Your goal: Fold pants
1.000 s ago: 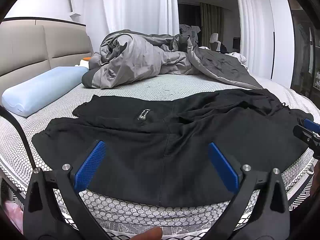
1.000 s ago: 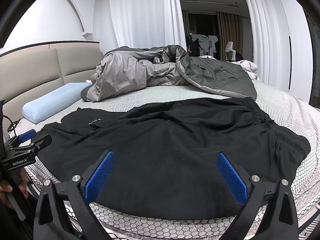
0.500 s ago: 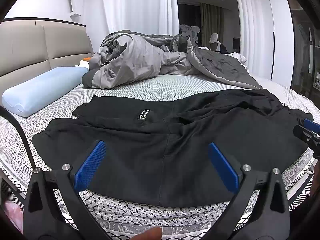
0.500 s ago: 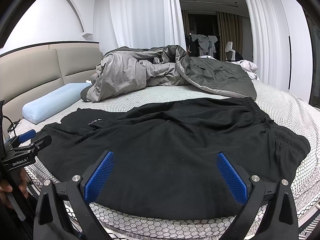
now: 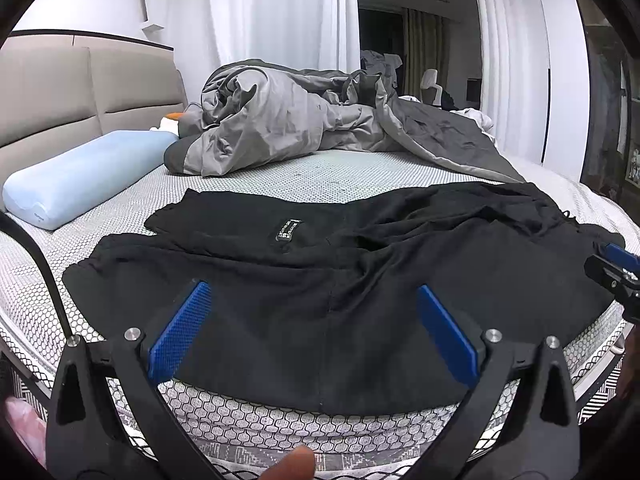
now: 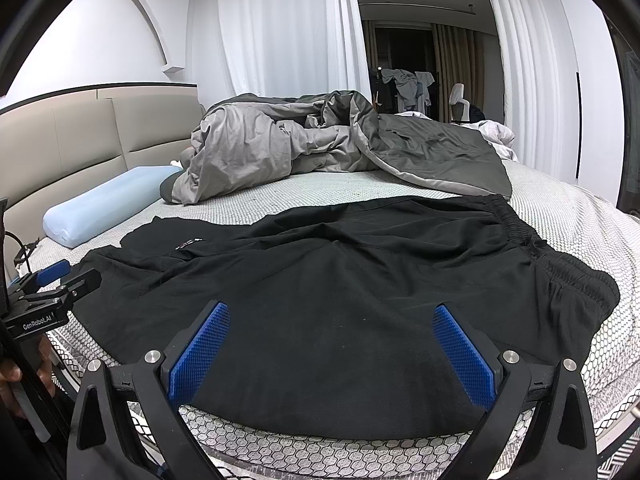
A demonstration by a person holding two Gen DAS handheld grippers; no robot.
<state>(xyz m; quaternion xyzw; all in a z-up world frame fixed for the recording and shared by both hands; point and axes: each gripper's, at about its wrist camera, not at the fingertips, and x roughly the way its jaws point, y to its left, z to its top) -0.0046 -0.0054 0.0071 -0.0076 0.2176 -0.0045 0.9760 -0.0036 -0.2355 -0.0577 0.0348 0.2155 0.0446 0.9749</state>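
Black pants [image 5: 320, 280] lie spread across the near side of the bed, legs toward the left, elastic waistband [image 6: 560, 264] at the right. A small label [image 5: 289, 231] shows on the far leg. My left gripper [image 5: 312, 332] hovers open at the pants' near edge, blue pads wide apart and nothing between them. My right gripper [image 6: 332, 348] is likewise open over the near edge, closer to the waistband. Each gripper shows at the side of the other's view: the right gripper [image 5: 616, 268] and the left gripper [image 6: 52, 284].
The bed [image 5: 280, 176] has a honeycomb-patterned mattress cover. A rumpled grey duvet [image 5: 304, 120] fills the far side, a light blue pillow [image 5: 80, 176] lies by the beige headboard [image 5: 80, 92]. White curtains [image 6: 280, 32] and a dark doorway stand behind.
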